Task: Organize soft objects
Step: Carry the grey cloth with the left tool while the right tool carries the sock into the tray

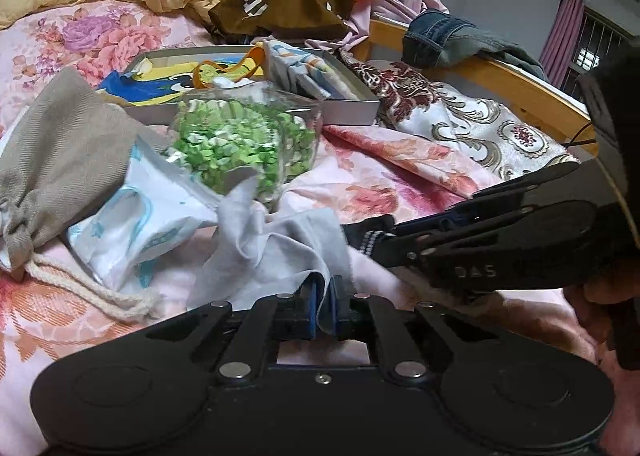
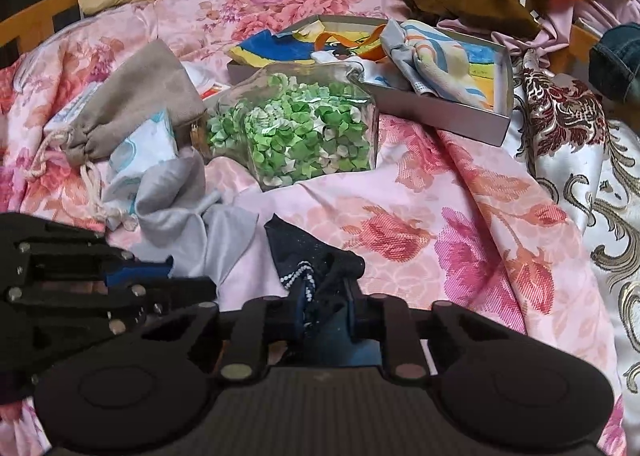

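Floral bedspread, claws pinching cloths, box beyond

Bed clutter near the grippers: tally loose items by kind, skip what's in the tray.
Cloths: 2, grey cloth in the left gripper, dark beaded cloth in the right gripper
Drawstring pouches: 1, beige pouch
Tissue packs: 1, white-blue pack
Clear containers: 1, container of green pieces
Total: 5
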Motion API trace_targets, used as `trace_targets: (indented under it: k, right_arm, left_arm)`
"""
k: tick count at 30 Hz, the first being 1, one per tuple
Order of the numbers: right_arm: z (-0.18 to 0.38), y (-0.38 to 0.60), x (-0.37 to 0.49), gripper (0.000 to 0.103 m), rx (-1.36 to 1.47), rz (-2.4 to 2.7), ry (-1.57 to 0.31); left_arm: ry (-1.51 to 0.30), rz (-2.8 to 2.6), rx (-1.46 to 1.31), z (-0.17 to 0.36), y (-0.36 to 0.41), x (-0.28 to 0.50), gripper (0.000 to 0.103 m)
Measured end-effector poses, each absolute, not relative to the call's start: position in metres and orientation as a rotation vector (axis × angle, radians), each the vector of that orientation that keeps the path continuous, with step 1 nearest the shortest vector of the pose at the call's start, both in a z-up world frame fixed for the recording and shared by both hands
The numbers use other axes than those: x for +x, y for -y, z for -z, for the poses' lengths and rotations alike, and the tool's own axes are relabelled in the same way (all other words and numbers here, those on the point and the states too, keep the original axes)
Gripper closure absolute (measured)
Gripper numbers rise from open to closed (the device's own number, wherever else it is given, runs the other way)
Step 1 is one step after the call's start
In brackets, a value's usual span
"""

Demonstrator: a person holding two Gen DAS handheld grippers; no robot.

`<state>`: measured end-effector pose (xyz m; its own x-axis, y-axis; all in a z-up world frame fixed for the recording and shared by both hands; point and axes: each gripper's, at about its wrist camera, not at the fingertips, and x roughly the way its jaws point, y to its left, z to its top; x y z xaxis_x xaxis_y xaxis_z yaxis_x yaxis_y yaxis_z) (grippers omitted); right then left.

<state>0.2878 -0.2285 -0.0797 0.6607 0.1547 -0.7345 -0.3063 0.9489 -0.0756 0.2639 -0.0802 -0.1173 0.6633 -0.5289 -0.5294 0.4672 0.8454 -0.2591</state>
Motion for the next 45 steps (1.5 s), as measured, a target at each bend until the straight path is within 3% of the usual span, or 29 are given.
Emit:
trace_targets:
  k: [10, 28, 45]
  right_arm:
    - [0.071, 0.251, 0.29, 0.094, -0.029, -0.249, -0.775]
    - [0.046, 0.266, 0.276, 0.095, 0.075, -0.238, -0.623]
    - [0.021, 0.271, 0.268, 0.095, 0.106, -0.227, -0.491]
  left_arm:
    - [-0.693, 0.543, -0.31, 0.103, 0.077, 0.263, 0.097]
    - [-0.609, 0.557, -0.317, 0.064, 0.083, 0.237, 0.097]
    - [-0.528, 0.539, -0.225, 0.015, 0.076, 0.267, 0.097]
